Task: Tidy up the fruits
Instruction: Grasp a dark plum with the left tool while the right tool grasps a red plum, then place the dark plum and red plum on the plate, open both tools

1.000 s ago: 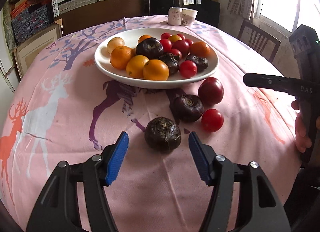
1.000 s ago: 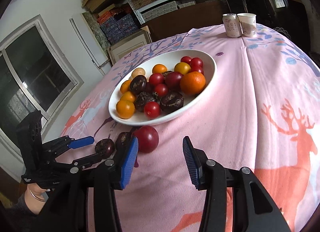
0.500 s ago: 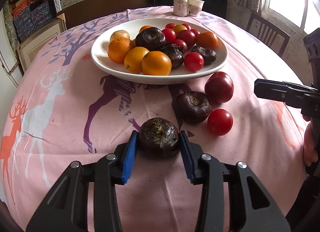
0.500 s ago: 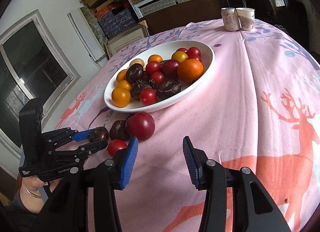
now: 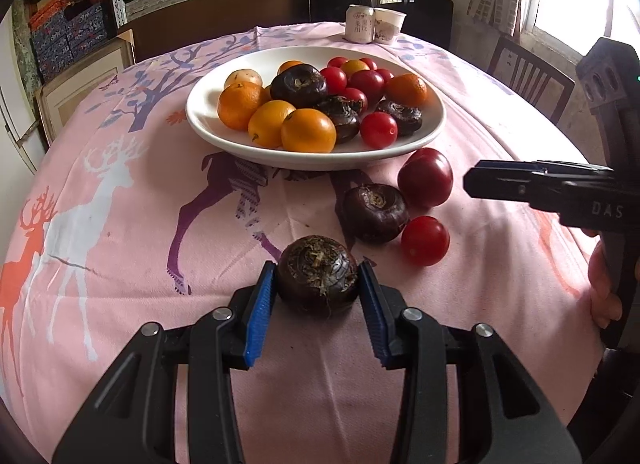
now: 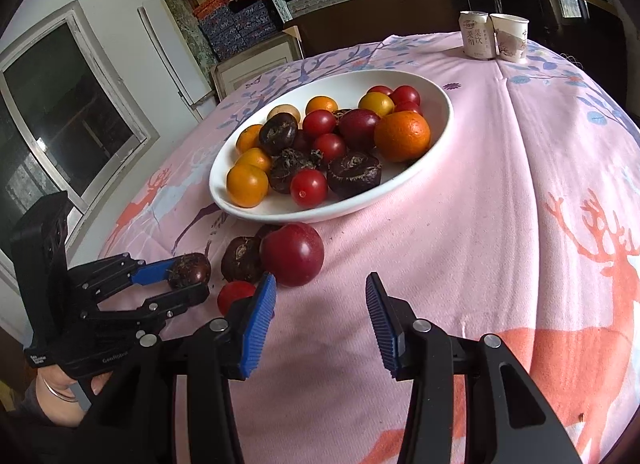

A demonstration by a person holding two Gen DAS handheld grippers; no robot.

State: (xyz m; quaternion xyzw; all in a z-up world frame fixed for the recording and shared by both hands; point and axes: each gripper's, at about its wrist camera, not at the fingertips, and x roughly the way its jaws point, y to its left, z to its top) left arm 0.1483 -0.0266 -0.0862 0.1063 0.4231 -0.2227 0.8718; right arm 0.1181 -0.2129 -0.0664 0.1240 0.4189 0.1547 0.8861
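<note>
Left gripper clamps a dark, round, firm-looking water chestnut across its widest girth. Its skin probably resists slipping. Right gripper hangs part-open, holding nothing.

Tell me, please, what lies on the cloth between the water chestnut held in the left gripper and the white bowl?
Nothing: in the left wrist view, only bare pink tablecloth separates the held water chestnut from the white bowl.

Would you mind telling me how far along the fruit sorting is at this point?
Most of the fruit already sits in the white plate. In hand: the left tool is shut on a dark water chestnut on the pink cloth. Left over beside the plate: a second water chestnut, a dark red plum and a cherry tomato. The right tool is open and empty.
</note>
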